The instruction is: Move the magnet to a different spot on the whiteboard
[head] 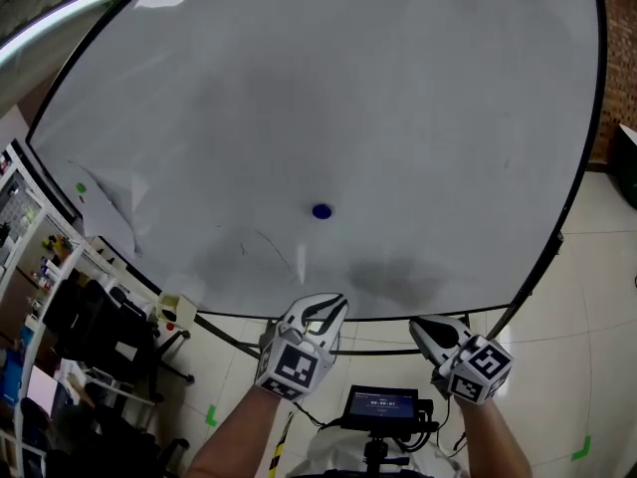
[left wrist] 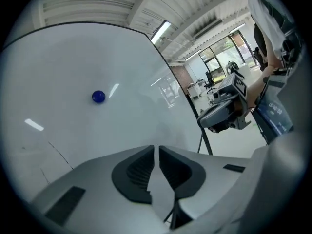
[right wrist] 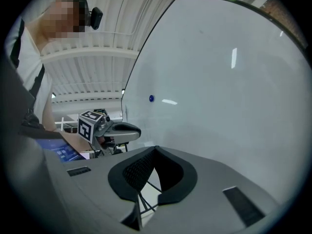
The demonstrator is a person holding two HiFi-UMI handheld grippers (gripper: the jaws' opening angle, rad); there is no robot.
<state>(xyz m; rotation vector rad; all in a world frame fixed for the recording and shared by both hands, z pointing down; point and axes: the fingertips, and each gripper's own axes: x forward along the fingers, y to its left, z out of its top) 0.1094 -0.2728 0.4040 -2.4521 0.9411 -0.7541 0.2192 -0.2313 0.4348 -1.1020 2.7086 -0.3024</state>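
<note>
A small round blue magnet [head: 320, 211] sticks to the big whiteboard [head: 378, 98], a little below its middle. Both grippers hang below the board's lower edge and point up at it, well short of the magnet. My left gripper [head: 336, 305] is lower left of centre, its jaws a narrow slit apart with nothing between them. My right gripper [head: 416, 324] is beside it with its jaws together and empty. In the left gripper view the magnet [left wrist: 98, 97] lies up and left of the left gripper [left wrist: 156, 148]. In the right gripper view the magnet [right wrist: 151, 98] is a small dot far above the right gripper [right wrist: 156, 148].
A sheet of paper [head: 107, 199] with a green dot is pinned at the board's left edge. Shelves [head: 30, 247] and black chairs [head: 95, 327] stand at the left. A small screen on a tripod [head: 383, 403] sits between my arms. The board's black stand [head: 535, 272] runs down the right.
</note>
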